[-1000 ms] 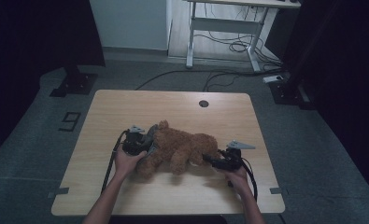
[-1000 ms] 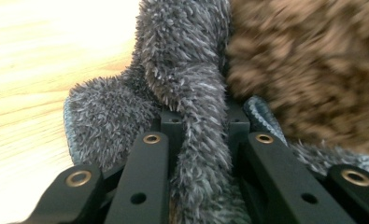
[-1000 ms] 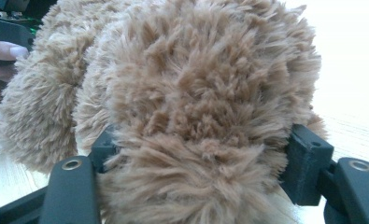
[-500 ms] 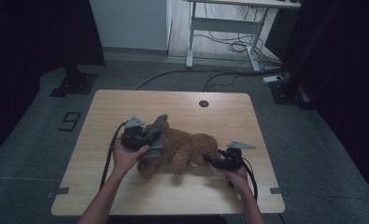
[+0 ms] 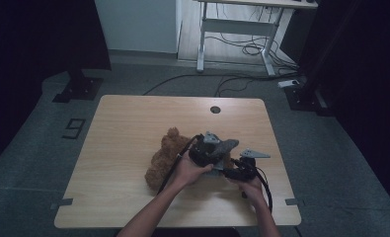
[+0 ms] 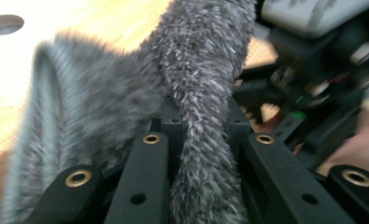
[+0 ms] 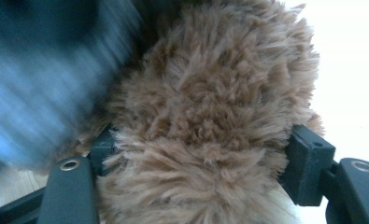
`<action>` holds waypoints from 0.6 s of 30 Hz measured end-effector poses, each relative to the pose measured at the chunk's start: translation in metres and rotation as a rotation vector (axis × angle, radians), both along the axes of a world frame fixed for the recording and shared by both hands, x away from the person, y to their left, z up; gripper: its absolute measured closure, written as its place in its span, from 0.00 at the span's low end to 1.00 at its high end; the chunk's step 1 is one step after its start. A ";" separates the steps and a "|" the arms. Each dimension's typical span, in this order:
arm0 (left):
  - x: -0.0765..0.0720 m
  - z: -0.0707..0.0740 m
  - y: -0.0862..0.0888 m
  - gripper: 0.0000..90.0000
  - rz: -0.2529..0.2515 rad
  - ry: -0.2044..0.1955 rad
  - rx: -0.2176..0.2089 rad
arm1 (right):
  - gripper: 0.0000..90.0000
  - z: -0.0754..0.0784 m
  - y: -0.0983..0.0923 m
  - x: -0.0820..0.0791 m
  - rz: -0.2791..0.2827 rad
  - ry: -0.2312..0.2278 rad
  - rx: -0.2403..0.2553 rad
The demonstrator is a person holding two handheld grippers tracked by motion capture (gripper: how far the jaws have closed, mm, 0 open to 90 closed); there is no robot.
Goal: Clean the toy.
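High view: a brown plush [image 5: 164,159] lies on the tabletop [image 5: 133,123], right of centre and toward the near edge. The left claw [image 5: 221,148] holds grey fabric [image 5: 226,146] over the plush's right end, just beside the right claw [image 5: 228,173]. Left gripper view: jaws pinch a grey fabric [image 6: 196,116] strip. Right gripper view: jaws grip the plush [image 7: 210,130] from both sides.

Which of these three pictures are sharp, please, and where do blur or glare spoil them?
High view: dim but sharp; the table is evenly lit. Left gripper view: the grey fuzzy cloth is crisp between the jaws, its left fold smeared, the tabletop glaring white. Right gripper view: the brown plush toy is sharp, a blue-grey motion smear at upper left, the background overexposed.
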State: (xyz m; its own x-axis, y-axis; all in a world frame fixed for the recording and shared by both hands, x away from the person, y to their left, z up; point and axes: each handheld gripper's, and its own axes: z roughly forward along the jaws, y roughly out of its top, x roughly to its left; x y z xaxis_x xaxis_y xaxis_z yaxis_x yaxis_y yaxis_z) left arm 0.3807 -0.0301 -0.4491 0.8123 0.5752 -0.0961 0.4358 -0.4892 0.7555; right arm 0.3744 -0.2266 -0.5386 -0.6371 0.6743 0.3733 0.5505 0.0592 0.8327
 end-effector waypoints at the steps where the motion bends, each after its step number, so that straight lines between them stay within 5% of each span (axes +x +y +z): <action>1: -0.001 -0.002 0.000 0.85 0.006 -0.009 0.002 | 0.34 0.000 0.000 0.000 0.000 0.000 -0.003; 8: -0.002 0.001 0.031 0.85 0.081 -0.064 0.054 | 0.34 0.000 0.000 0.000 -0.009 0.003 -0.003; 11: -0.001 0.002 0.054 0.85 0.120 -0.063 0.039 | 0.34 0.000 0.000 0.000 -0.007 -0.004 -0.004; 16: -0.011 0.011 0.096 0.85 0.202 -0.133 0.036 | 0.34 0.001 -0.001 0.000 -0.017 0.007 0.001; 18: -0.009 0.010 0.117 0.85 0.244 -0.124 0.017 | 0.34 0.001 -0.001 0.000 -0.016 0.011 0.002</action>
